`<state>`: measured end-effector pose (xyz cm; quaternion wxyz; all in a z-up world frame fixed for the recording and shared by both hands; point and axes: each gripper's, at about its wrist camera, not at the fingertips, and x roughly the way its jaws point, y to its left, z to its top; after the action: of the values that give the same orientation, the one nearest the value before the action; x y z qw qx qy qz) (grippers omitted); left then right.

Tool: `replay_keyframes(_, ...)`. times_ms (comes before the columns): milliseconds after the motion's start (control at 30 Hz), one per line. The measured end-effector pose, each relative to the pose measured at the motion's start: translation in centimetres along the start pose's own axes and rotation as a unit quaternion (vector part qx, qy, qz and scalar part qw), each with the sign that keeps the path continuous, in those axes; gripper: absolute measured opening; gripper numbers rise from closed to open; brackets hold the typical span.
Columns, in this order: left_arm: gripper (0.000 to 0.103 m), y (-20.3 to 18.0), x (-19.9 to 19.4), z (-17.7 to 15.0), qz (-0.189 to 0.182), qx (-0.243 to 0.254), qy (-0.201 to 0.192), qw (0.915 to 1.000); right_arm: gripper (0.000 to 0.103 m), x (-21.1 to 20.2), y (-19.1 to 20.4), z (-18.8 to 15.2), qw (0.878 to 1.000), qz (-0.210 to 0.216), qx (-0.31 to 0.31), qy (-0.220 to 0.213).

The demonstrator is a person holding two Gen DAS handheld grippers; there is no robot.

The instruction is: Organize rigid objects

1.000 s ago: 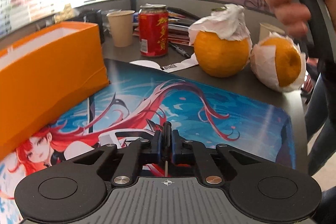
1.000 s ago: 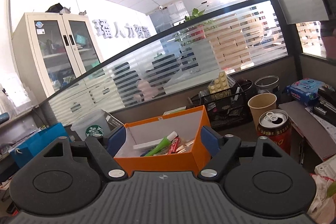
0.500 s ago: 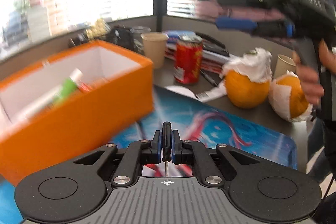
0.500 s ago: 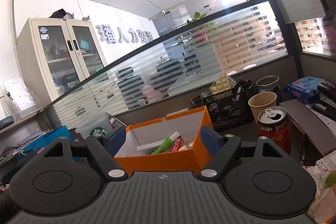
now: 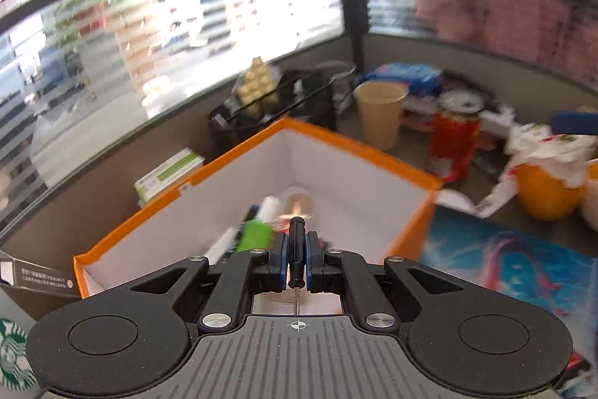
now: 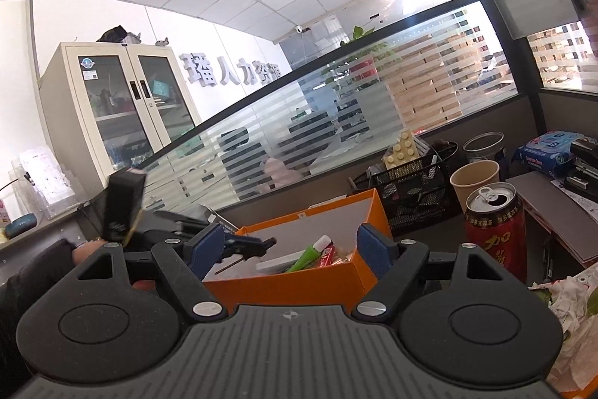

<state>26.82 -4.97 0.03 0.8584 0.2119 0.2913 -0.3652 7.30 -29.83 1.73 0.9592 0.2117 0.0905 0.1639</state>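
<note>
The left gripper [image 5: 297, 264] is pressed together on a small screwdriver [image 5: 296, 251], a slim black handle with a thin metal shaft. In the left wrist view the handle stands upright between the blue pads at lower centre of the frame, and the shaft points down toward the camera body. The long axis of the tool therefore runs along the line of the fingers, not across them. The orange box [image 5: 358, 152] lies directly ahead of and below the fingers in this view, with its open top filling the middle of the frame. A green tube [image 5: 256, 234] and other small items lie on the box floor, just beyond the fingertips. In the right wrist view, the left gripper appears at centre left of the frame, reaching over the near left corner of the box, and the screwdriver shaft slants down and to the left from it. The tool looks to be above the box opening and not yet resting on the contents; the blur in the left wrist view prevents a firmer reading. The right gripper [image 6: 291, 249] is spread wide and holds nothing. It sits back from the near wall of the box, so the left hand is the nearer one for the drop. A red can [image 6: 497, 227] and a paper cup [image 6: 474, 180] stand to the right of the box, apart from it. The coming move probably depends on the fingers being inside the box rim before they spread.
</note>
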Motion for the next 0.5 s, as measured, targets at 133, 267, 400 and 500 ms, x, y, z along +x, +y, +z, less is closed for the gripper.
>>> replay_keyframes(133, 0.007, 1.5, 2.7, -0.1, -0.006, -0.022, 0.023, 0.9995, 0.077, 0.5, -0.5, -0.4, 1.0, -0.004, 0.001, 0.008)
replay_keyframes(267, 0.007, 1.9, 3.8, -0.5, -0.025, -0.027, 0.035, 0.9987, 0.077, 0.7, -0.9, -0.7, 1.0, -0.011, 0.004, 0.013)
replay_keyframes(400, 0.007, 1.9, 4.3, -0.6, -0.029, -0.023, 0.043, 0.9984, 0.077, 0.9, -1.2, -0.9, 1.0, -0.014, 0.005, 0.016)
replay_keyframes(500, 0.007, 2.1, 5.0, -0.6, -0.03, -0.019, 0.055, 0.9978, 0.077, 1.0, -1.2, -1.1, 1.0, -0.013, 0.006, 0.017)
